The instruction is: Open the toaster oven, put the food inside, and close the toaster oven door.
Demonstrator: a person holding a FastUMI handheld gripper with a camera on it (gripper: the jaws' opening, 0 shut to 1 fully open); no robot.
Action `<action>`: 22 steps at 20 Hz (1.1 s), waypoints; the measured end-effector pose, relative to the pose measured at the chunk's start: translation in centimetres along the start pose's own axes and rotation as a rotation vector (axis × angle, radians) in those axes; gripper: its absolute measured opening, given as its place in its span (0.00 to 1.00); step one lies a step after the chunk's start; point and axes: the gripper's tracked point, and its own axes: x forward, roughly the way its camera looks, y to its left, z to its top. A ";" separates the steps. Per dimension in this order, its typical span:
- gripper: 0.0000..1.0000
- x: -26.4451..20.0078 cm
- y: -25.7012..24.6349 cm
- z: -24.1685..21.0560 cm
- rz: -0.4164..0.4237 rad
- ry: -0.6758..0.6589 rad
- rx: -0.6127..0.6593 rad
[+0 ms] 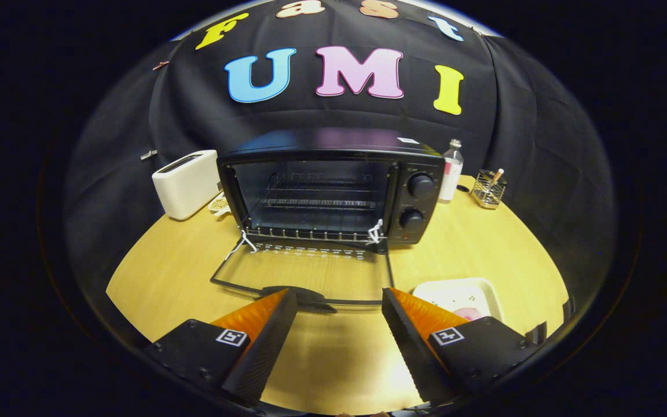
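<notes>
Gripper (339, 298) is released, fingers spread wide w/ nothing between them but bare wooden table (160, 272); fingertips sit just short of the front edge of the oven door. Toaster oven (333, 185) stands at 12 o'clock from the fingers, black, w/ its glass door (304, 269) dropped fully open and lying flat toward the gripper; the door handle (299, 296) lies just ahead of the left fingertip, touching or nearly so (can't tell which). Inside the cavity a wire rack (319, 202) shows, nothing on it. Two round knobs (417, 200) stacked on the oven's right panel. Food: a pale tray (461, 292) at approx 2 o'clock, just beyond the right finger and partly hidden behind it, holds something pink (468, 313) at its near edge (too covered to tell what it is). White pop-up toaster (186, 182) at 10 o'clock, just beside the oven's left wall. Clear bottle (451, 171) w/ a red label stands close by the oven's right rear corner at 1 o'clock, and a wire holder (488, 189) w/ a stick-like item in it sits further right, apart from the bottle.
</notes>
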 end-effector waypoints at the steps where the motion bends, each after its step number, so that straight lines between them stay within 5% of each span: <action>1: 0.99 -0.7 -1.7 0.1 -0.015 0.011 0.001; 10: 0.99 -3.0 -16.5 -2.4 -0.132 0.179 0.053; 22: 0.95 1.6 -24.1 -10.3 -0.051 0.500 0.050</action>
